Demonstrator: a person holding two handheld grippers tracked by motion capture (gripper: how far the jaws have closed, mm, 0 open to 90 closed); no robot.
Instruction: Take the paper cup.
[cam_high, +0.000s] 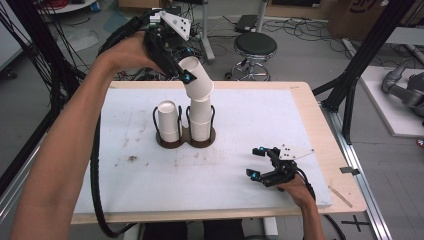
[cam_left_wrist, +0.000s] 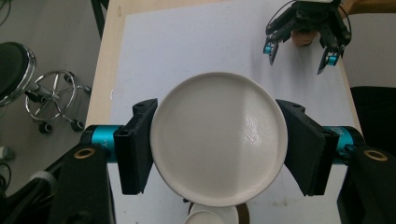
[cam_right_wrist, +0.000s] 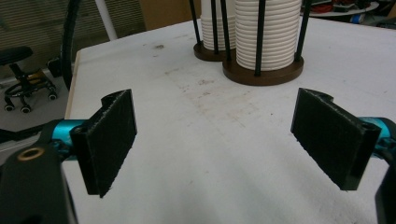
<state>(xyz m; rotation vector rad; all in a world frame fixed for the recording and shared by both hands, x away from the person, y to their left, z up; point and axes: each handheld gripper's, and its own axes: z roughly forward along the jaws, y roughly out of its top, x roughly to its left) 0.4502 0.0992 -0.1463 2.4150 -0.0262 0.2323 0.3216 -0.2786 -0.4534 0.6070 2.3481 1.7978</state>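
Lower right of the high view, my right tool (cam_high: 257, 163) rests low over the white bench (cam_high: 125, 185), jaws apart and holding nothing; its own view looks across stained bench top at the holder (cam_right_wrist: 262, 74).

Mid-frame stands that brown two-ring holder (cam_high: 185, 140), with a short stack of cups (cam_high: 168, 121) in its left ring and a taller stack (cam_high: 201, 120) in the right.

Above the taller stack, my left tool (cam_high: 186, 75) is clamped on a white cup (cam_high: 198, 80), held upside down and tilted, its lower end at or just over the stack's top. In the left tool's view the cup's round base (cam_left_wrist: 218, 137) sits between both pads.

As I judge it, the step is either pulling this cup off or seating it. Done well, I'd square the cup to the stack's axis, keep clear of the black rods, and grip lightly so the paper wall isn't crushed.

Whether the cup touches the stack I cannot tell. The stack tops are cut off in the right tool's view.
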